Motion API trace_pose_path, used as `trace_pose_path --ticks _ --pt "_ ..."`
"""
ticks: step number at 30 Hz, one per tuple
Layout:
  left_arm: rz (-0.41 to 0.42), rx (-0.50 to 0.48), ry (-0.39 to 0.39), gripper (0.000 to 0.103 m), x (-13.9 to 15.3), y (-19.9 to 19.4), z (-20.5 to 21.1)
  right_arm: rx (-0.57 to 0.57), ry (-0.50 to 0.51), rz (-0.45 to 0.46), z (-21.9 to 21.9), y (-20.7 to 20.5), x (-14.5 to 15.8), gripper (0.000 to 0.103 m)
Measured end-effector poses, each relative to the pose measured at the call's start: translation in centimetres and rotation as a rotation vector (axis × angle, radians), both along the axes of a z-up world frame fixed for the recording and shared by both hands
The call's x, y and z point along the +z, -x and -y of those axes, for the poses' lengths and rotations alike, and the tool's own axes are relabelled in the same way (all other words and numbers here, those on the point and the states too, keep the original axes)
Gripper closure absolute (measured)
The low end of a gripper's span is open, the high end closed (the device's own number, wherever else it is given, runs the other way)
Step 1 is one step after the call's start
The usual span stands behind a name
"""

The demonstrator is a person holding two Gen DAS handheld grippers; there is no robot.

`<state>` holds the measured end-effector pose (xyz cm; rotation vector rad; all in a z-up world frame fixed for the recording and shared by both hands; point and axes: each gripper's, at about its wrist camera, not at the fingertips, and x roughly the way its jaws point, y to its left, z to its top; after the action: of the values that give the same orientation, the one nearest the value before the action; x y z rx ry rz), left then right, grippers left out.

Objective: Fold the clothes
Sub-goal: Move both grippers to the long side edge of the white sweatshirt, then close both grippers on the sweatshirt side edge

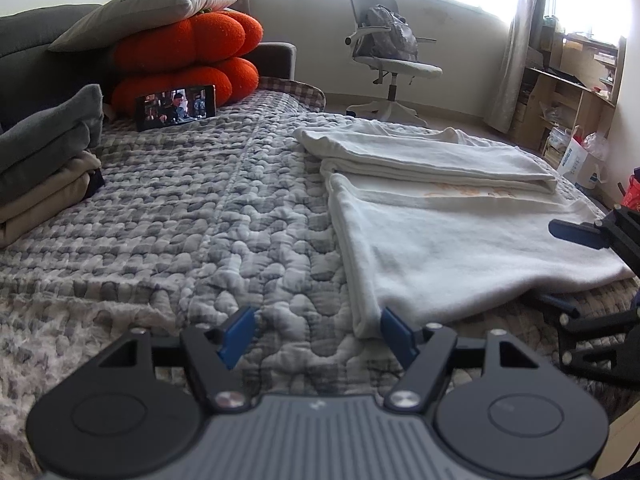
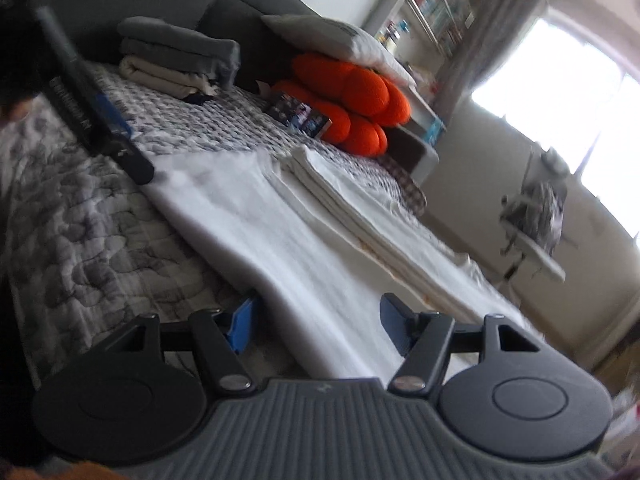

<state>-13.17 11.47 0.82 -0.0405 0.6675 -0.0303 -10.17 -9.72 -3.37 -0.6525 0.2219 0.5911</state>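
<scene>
Open left gripper [image 1: 316, 334] beside white garment [image 1: 452, 256]

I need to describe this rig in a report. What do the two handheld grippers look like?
Both match: the left gripper and right gripper each have a ribbed grey body, two round black discs, black linkage arms with silver pivot screws, and blue pads on the fingers. No cables or sleeves show.
</scene>
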Motion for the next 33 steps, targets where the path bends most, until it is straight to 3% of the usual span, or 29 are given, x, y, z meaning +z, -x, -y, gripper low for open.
trace_pose_path --ticks 6,8,10,13,25,33 --pt "0.003 0.004 -0.009 0.03 0.0 -0.1 0.2 0.065 0.015 0.035 0.0 1.0 -0.4 0.036" --pt "0.008 0.005 -0.019 0.03 0.0 0.0 0.3 0.071 0.007 0.027 -0.1 0.7 -0.3 0.042" --pt "0.015 0.005 -0.03 0.03 0.1 0.0 0.5 0.08 -0.001 0.016 -0.2 0.5 -0.2 0.07" --pt "0.027 0.003 -0.05 0.03 0.2 0.1 0.7 0.091 -0.008 0.006 -0.6 0.5 -0.2 0.085" --pt "0.061 -0.028 -0.096 0.028 1.3 1.1 1.1 0.051 -0.082 0.001 -0.7 0.1 0.9 0.085" --pt "0.134 -0.106 -0.157 0.027 1.8 1.8 2.5 0.029 -0.123 -0.02 -0.6 -0.6 1.4 0.085"
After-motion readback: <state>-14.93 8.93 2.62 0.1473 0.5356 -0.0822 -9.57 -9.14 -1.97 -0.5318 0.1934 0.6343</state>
